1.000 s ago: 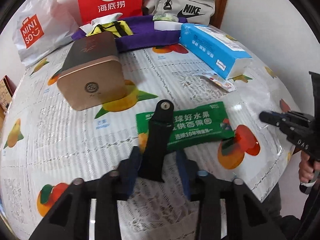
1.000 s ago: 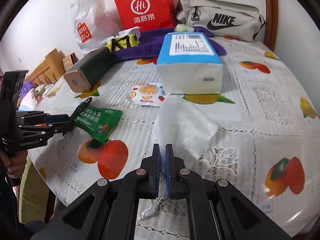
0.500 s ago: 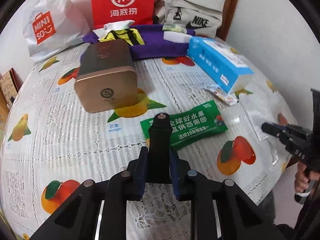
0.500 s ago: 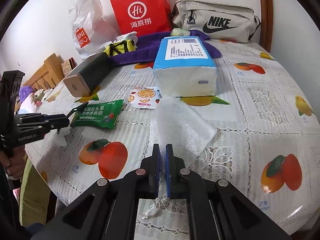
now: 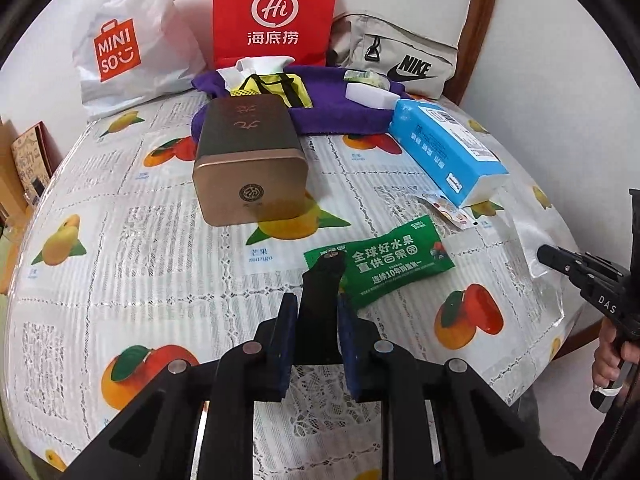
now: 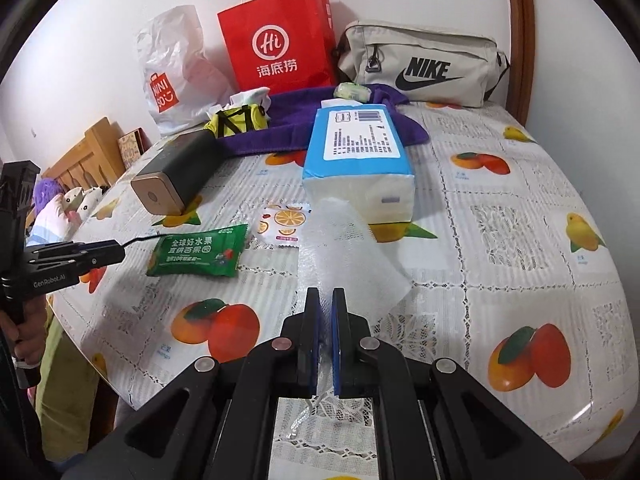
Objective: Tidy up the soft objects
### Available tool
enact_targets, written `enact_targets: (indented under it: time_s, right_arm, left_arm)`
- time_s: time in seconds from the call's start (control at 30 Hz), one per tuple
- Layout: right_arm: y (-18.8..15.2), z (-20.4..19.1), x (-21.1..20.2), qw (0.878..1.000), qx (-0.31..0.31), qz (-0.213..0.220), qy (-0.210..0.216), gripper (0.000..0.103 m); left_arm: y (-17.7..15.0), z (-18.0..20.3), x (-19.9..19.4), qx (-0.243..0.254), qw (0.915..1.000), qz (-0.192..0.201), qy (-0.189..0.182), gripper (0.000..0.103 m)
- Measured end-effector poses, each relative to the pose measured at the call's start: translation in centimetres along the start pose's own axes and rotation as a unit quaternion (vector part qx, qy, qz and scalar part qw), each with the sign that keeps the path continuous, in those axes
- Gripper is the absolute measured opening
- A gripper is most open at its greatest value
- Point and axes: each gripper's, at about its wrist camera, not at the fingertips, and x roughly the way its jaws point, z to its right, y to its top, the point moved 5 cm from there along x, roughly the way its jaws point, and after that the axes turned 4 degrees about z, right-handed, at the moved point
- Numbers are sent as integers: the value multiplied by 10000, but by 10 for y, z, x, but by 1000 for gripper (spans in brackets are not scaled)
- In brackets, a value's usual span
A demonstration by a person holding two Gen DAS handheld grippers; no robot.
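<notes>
My left gripper [image 5: 316, 299] is shut on a flat black clip [image 5: 322, 280] whose riveted tip overlaps the left end of a green snack packet [image 5: 384, 266] lying on the fruit-print tablecloth [image 5: 132, 236]. From the right wrist view the left gripper [image 6: 114, 255] hovers just left of the green packet [image 6: 200, 251]. My right gripper [image 6: 325, 295] is shut on a clear plastic bag [image 6: 344, 252], which stretches from the pads toward the blue tissue pack [image 6: 356, 156]. At the table's right edge, the right gripper [image 5: 560, 258] holds the clear bag [image 5: 536, 240].
A gold-ended dark tin [image 5: 248, 160] lies at centre-left. An orange-print sachet [image 6: 282, 220] sits beside the tissue pack. Along the back are a purple towel [image 5: 340, 116], a yellow bag [image 5: 276, 86], a red paper bag [image 5: 274, 12], a white shopping bag [image 5: 128, 48] and a beige pouch [image 5: 400, 60].
The left gripper's pads, apart a second ago, have closed on the black clip, and it has pulled back and up. The right gripper has risen slightly, holding the clear bag.
</notes>
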Motion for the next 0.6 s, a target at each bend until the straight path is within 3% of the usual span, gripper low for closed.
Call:
enact_targets:
  time_s: [0.3, 0.6]
  right_arm:
    - [5, -6, -7, 9999, -55, 76, 40, 5]
    - [40, -16, -35, 9982, -309, 491, 158, 5]
  left_arm:
    - [8, -1, -15, -39, 9999, 160, -18, 19]
    - [39, -2, -34, -84, 9989, 455, -17, 19]
